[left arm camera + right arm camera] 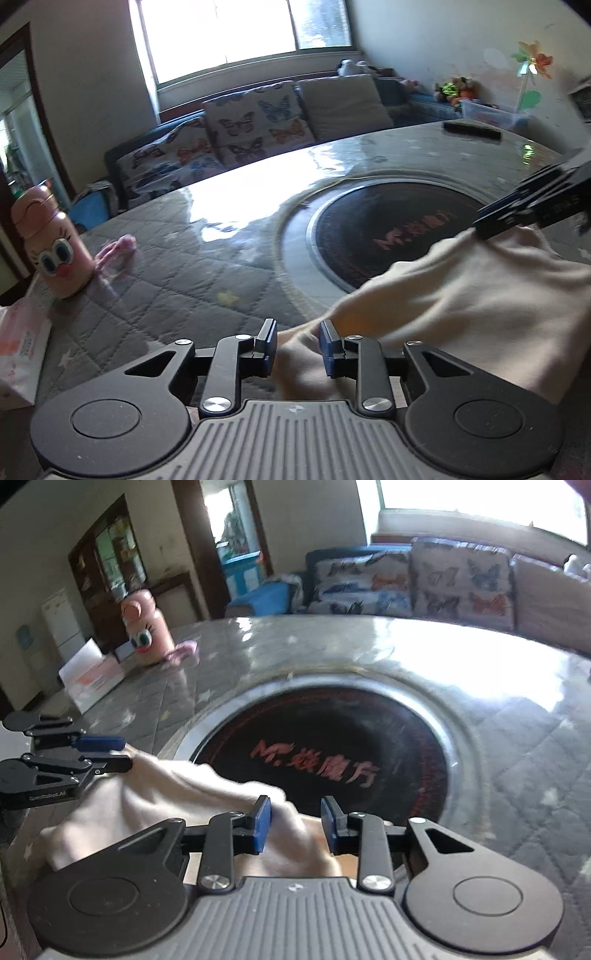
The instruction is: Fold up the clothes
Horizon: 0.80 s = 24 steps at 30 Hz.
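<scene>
Cream soft cloth (461,295), rumpled, left gripper (298,347) and right gripper (295,825) jaws parted around folds.

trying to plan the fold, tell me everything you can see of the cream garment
The cream garment is soft, plain, knit-looking cloth, rumpled and blurred. It lies at the near edge of the quilted grey table cover, one part overlapping the round black hob. Cloth sits between the parted pads of the left gripper and the right gripper; whether either pinches it is unclear. Sleeves or collar cannot be made out.
</scene>
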### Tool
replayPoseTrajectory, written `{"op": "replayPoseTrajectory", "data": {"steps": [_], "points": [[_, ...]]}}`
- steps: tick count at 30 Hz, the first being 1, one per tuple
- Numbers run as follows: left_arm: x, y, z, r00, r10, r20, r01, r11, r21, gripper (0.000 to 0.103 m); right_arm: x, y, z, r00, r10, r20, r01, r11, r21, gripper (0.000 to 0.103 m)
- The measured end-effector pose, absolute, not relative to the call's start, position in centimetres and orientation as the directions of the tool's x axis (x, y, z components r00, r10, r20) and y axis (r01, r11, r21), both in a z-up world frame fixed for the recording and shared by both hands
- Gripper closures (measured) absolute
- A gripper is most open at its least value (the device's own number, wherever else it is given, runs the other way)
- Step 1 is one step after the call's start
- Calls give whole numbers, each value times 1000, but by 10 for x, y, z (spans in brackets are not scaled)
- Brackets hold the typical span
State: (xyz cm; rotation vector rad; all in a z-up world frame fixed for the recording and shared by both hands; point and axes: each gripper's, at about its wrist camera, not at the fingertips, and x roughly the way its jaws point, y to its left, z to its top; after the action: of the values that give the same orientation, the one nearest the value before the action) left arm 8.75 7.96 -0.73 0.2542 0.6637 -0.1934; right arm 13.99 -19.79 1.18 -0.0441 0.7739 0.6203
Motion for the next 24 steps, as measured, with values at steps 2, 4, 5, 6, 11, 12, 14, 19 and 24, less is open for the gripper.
{"op": "replayPoseTrajectory", "data": {"steps": [2,4,5,6,11,12,14,19,24], "points": [[85,80,-1,786,-83,-612,240,954,179,75,133,-198,20,583,501,-639,-536,829,160,74],[79,76,8,799,-89,-594,233,957,170,76,129,-198,25,596,504,-625,-535,830,159,76],[77,74,13,804,-101,-587,235,959,158,78,125,-197,29,588,524,-616,-544,820,178,76],[76,70,18,805,-117,-581,244,959,145,79,124,-195,30,571,541,-617,-557,808,193,76],[80,44,20,771,-219,-598,333,939,84,84,127,-177,23,508,571,-644,-595,774,217,82],[83,39,17,759,-233,-608,348,935,75,84,130,-174,20,501,567,-653,-593,775,218,82],[91,33,9,743,-242,-624,357,932,64,84,135,-167,14,492,556,-670,-586,781,218,82],[112,33,-10,715,-226,-661,331,943,36,84,140,-157,-1,501,537,-679,-573,794,204,83],[111,34,-13,724,-225,-653,332,942,43,82,129,-148,-1,535,505,-678,-601,791,115,83]]}}
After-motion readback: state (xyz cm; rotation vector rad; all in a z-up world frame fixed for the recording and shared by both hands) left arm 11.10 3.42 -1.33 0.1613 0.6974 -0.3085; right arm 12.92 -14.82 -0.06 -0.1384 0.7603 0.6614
